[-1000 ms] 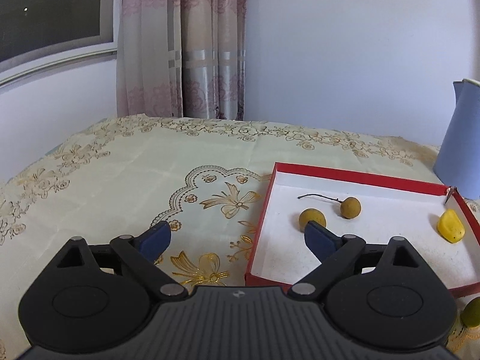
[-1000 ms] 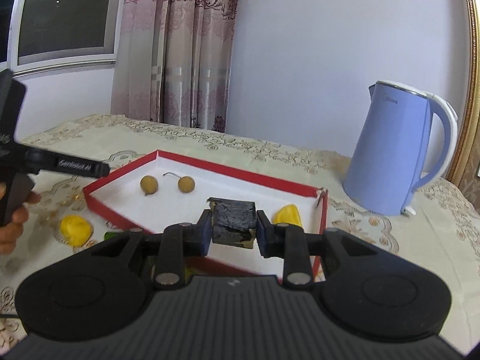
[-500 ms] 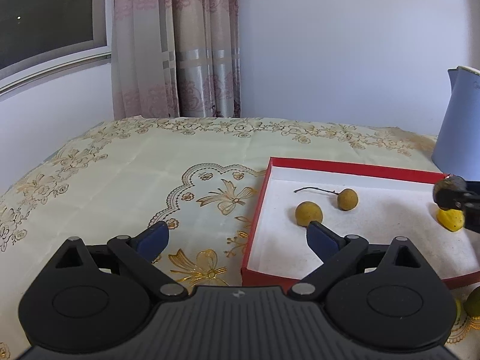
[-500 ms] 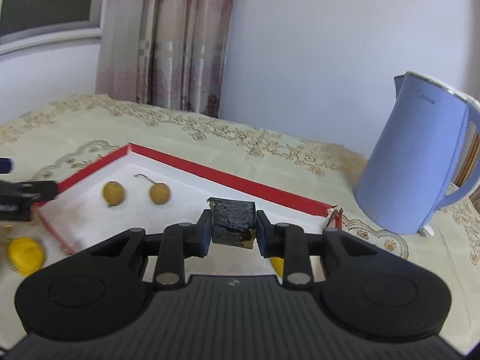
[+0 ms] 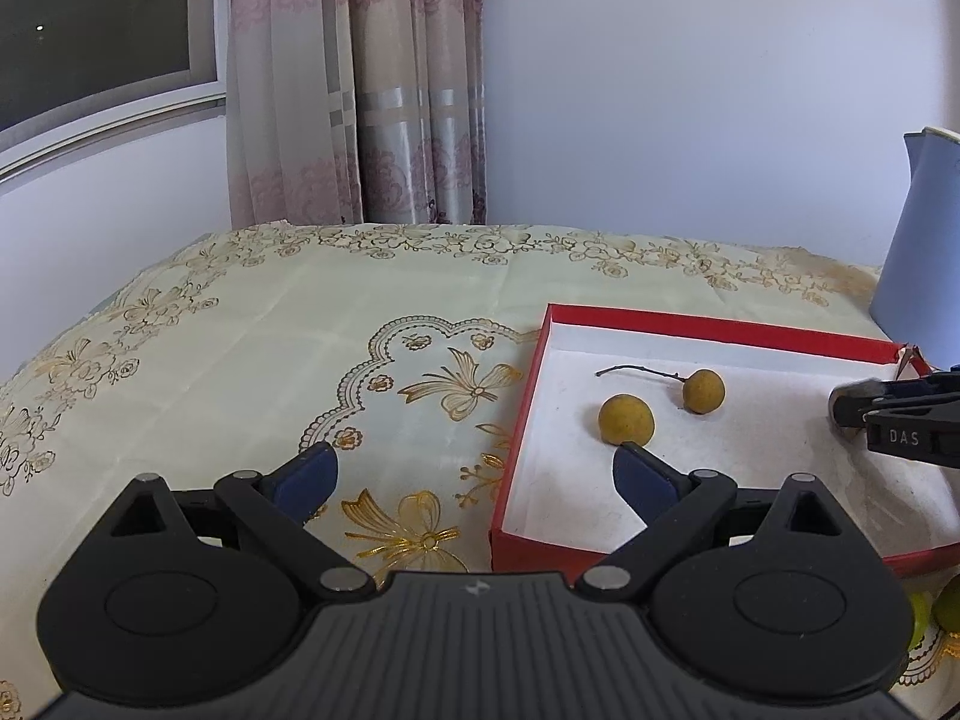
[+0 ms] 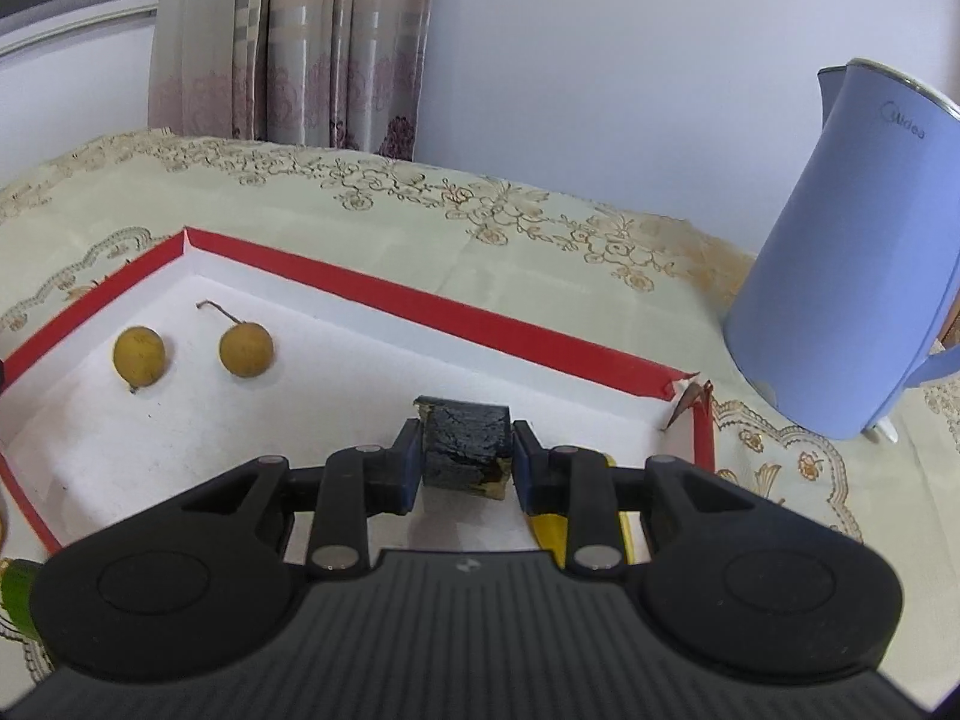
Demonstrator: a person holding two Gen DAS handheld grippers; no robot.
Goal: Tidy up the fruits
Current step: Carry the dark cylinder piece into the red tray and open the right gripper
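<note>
Fruits: two round brown-yellow ones (image 6: 139, 355) lie in the red tray (image 6: 432, 307) on the table (image 5: 252, 336). Right hand-held gripper (image 6: 465, 456) clamps a dark chunk (image 6: 467, 445) above the tray floor. Left hand-held gripper (image 5: 474, 474) hangs spread wide, empty.

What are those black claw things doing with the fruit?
A person holds two grabbers and is sorting fruit into a red box. The right gripper is shut on a dark, blackened chunk and holds it over the box's white floor. The left gripper is open and holds nothing, with one finger over the box's near corner. Two round brown-yellow fruits already lie in the box. A blue kettle stands beside it.
</note>
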